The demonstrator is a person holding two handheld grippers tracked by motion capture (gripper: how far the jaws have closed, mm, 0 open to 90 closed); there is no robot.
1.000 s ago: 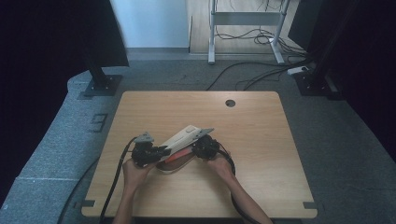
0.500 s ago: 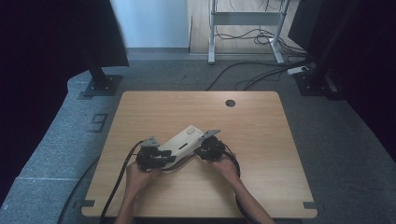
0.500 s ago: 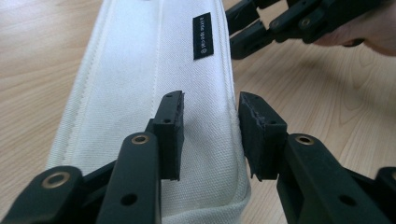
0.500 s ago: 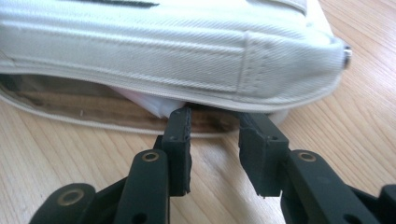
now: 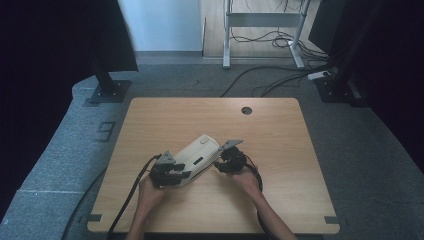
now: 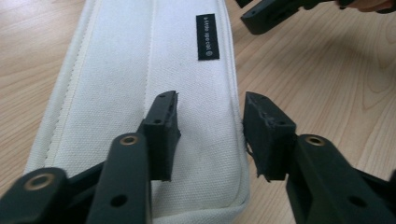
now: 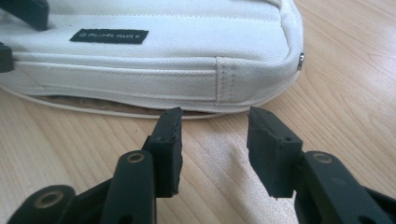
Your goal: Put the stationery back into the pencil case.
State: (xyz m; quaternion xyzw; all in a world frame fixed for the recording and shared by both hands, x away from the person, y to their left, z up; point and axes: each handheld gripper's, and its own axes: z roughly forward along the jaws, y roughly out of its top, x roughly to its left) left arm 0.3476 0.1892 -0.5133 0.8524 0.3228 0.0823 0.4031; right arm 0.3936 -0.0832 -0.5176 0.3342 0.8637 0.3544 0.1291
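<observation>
A white fabric pouch with a small black label lies slantwise on the wooden table. My left gripper is at the pouch's near end and is open. In the left gripper view it has one jaw over the fabric and the other just off the pouch's edge. My right gripper stands open beside the pouch's long side. Its own view shows the jaws low over bare wood, a little short of the pouch and its zipper seam.
A round cable hole sits near the table's far edge. The left gripper's black cable runs off the front-left edge. Dark stands and floor cables lie beyond the table.
My left gripper has moved in from the left onto the pouch's near end. The right gripper has stayed close by the pouch's side.
</observation>
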